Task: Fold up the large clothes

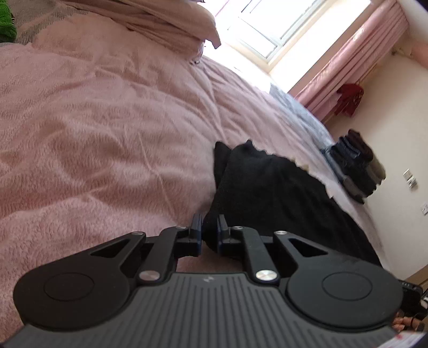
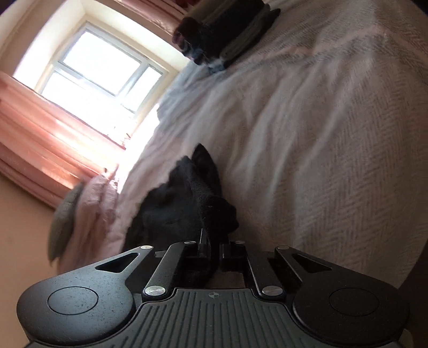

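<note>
A black fleecy garment (image 1: pixel 270 192) lies bunched on the pink bed cover (image 1: pixel 107 128). My left gripper (image 1: pixel 210 227) is shut on an edge of it, with the cloth pinched between the blue pads and trailing off to the right. In the right wrist view the same black garment (image 2: pixel 187 203) rises in a crumpled ridge straight ahead. My right gripper (image 2: pixel 214 247) is shut on another part of it, and black cloth fills the space between the fingers. Most of the garment's shape is hidden in its folds.
A stack of folded dark clothes (image 1: pixel 358 166) sits near the bed's far edge, seen also as the stack (image 2: pixel 227 32) in the right wrist view. A beige pillow (image 1: pixel 171 24), a bright window (image 2: pixel 101 69), pink curtains (image 2: pixel 40 139) and a red item (image 1: pixel 350 99) on the wall surround the bed.
</note>
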